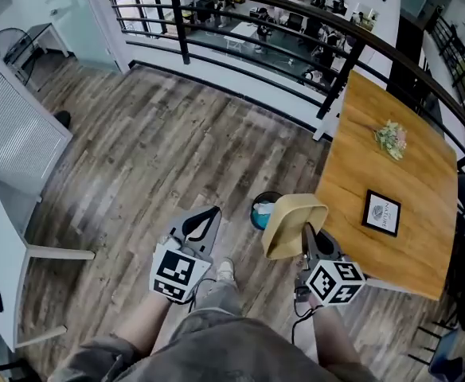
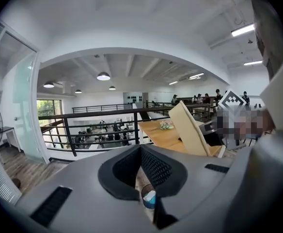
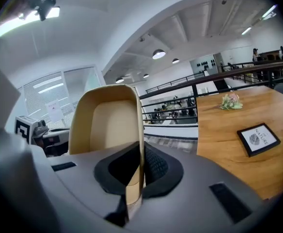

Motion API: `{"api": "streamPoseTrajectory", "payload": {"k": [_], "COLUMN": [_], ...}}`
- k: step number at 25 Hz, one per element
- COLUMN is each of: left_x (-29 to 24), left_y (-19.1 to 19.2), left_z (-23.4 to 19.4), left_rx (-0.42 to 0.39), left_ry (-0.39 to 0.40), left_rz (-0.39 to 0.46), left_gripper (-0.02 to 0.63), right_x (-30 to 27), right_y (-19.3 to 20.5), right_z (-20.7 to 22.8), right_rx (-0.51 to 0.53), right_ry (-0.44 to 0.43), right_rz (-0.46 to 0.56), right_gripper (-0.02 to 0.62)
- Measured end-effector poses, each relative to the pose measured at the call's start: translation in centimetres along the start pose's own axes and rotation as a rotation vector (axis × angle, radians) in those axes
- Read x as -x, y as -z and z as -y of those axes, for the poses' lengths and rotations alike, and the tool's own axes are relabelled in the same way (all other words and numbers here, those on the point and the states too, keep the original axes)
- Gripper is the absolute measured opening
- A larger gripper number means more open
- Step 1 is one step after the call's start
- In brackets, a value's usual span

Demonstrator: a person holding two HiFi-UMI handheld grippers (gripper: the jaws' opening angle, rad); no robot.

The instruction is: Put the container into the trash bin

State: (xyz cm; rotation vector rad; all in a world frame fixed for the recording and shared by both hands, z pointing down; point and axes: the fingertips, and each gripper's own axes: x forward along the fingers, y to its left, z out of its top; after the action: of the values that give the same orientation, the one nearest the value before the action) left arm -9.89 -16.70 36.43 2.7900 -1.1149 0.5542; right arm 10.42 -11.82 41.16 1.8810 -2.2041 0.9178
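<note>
In the head view a tan, open-topped container point(image 1: 292, 223) is held by its side wall in my right gripper point(image 1: 306, 231), whose jaws are shut on it. The container hangs just right of a small round trash bin point(image 1: 261, 211) with a blue liner, standing on the floor by the table. My left gripper point(image 1: 211, 212) is lower left of the bin, shut with nothing in it. In the right gripper view the container point(image 3: 107, 123) stands on edge, its thin wall pinched in my right gripper point(image 3: 140, 154). In the left gripper view my left gripper point(image 2: 140, 152) has its tips together; the bin point(image 2: 149, 198) shows below them and the container point(image 2: 190, 130) to the right.
A wooden table point(image 1: 400, 173) stands at the right with a framed card point(image 1: 381, 212) and a small bunch of flowers point(image 1: 392, 139). A black railing point(image 1: 240, 54) runs across the back. A white desk point(image 1: 9, 237) is at the left. Wooden plank floor lies between.
</note>
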Motion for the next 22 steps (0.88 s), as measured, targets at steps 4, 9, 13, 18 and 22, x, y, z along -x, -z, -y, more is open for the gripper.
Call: {"api": "streamPoseTrajectory", "payload": {"k": [4,9,13,18,22], "left_x": [-3.8,-7.5,-10.0,-12.5,-14.8], "left_y": [2.1,4.3,6.2,8.4,10.9], "left_z": [-2.9,-4.7,-5.3,-5.1,-4.9], "left_rx": [0.018,0.019,0.026,0.064,0.089], "left_ry": [0.044,0.101,0.138,0.168,0.191], "left_rz": [-0.069,-0.125,-0.157,-0.187,-0.237], "left_gripper": [0.015,0.015,0.015,0.015,0.015], "right_x": [-4.6,-9.0,-12.2,-14.4,-16.8], "right_y": [1.0,2.5,4.8,8.2,11.4], "right_z": [1.9,4.6,6.4,9.0,11.5], "right_rx": [-0.095,-0.165,-0.242,-0.409,-0.430], "right_ry": [0.076,0.188,0.245,0.334,0.419], "right_rz": [-0.046,-0.085,-0.121,-0.160,-0.223], "right_gripper": [0.032,0.032,0.032,0.032,0.032]}}
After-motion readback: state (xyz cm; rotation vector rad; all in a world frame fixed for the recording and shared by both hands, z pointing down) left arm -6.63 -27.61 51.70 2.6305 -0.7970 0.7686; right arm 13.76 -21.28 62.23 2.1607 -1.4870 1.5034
